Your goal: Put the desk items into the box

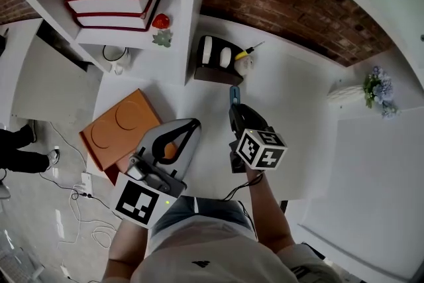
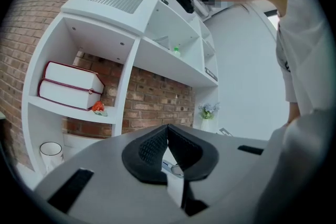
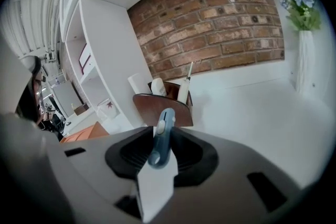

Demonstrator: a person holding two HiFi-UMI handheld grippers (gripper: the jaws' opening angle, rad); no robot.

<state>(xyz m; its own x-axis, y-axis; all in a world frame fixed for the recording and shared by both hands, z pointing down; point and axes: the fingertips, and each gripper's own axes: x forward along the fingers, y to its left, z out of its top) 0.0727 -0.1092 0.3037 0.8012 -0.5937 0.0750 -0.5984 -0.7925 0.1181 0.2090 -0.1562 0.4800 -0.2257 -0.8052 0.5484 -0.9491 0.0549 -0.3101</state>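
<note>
Left gripper (image 1: 195, 124) sits closest in the head view, off beside an orange board (image 1: 119, 126). The right gripper (image 1: 235, 108) is a bit short of the brown box (image 1: 215, 69). Left gripper view: pads pressed together, nothing in them. Right gripper view: jaws clamped on a blue cutter (image 3: 161, 136) near its tail, so I'd worry it swivels or snags the box rim. Right one angles down toward the box, left one's level.

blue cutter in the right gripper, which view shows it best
Right gripper view: the blue cutter stands close and central, clamped between the fingers. The head view shows only its tip past the right gripper. The left gripper view misses it.
</note>
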